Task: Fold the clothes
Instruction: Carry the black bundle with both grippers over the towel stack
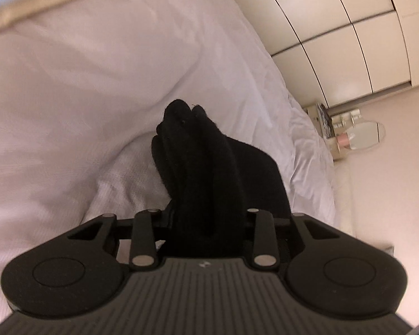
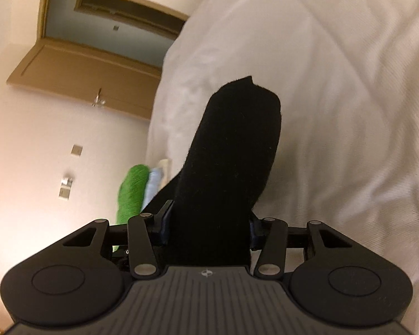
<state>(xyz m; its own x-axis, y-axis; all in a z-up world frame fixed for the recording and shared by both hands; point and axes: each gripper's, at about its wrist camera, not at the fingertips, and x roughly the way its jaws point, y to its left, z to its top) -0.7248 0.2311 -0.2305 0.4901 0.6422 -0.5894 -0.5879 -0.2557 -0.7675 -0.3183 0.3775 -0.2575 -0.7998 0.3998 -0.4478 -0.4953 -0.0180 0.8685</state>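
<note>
Both my jaws are clenched on black knit fabric. Left gripper (image 1: 206, 217) pinches a bunched, ridged end of the black garment (image 1: 206, 162), which sticks out past the jaws over the white duvet (image 1: 83, 83). Right gripper (image 2: 209, 223) clamps a smoother flat end (image 2: 234, 145), also clear of the bedding. Probably one piece held at two ends, maybe a sock, but neither view shows the span between.

Step, my read: garment lifted, mid-handling. Next needs both ends brought level and laid flat on the duvet before any crease.

Green knit (image 2: 132, 192) sits left of my right jaws. No readable writing; only a small logo on each gripper body.
</note>
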